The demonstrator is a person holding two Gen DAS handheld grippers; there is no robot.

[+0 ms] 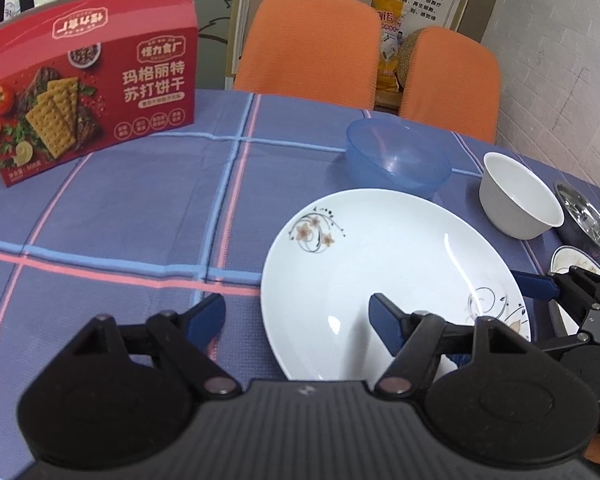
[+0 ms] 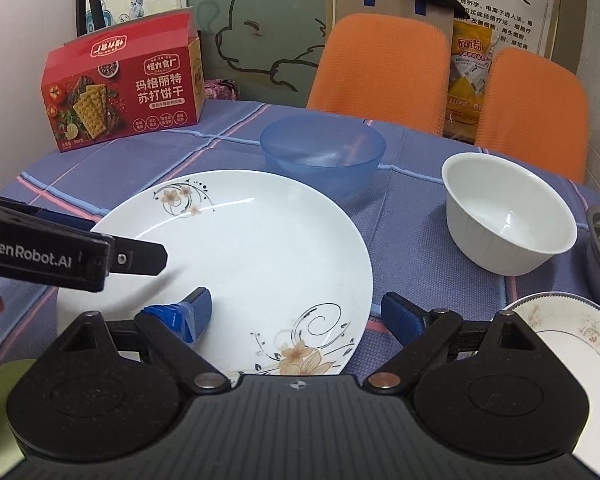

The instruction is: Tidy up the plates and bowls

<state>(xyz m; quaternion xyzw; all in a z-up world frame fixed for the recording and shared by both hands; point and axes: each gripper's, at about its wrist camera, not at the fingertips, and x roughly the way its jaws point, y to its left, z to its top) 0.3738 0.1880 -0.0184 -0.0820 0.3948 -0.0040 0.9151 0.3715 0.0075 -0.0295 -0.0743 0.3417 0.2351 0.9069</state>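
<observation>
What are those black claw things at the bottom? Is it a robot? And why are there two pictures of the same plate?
No robot: a person holds two grabbing tools, each with a camera looking along its blue-tipped fingers. One picture comes from the left gripper, the other from the right gripper. Both are open and hold nothing. Between them, on the blue checked tablecloth, lies a big white flowered plate. Behind it stand a see-through blue plastic bowl, a white ceramic bowl and a red cracker box. Two orange chairs wait behind the table.
</observation>
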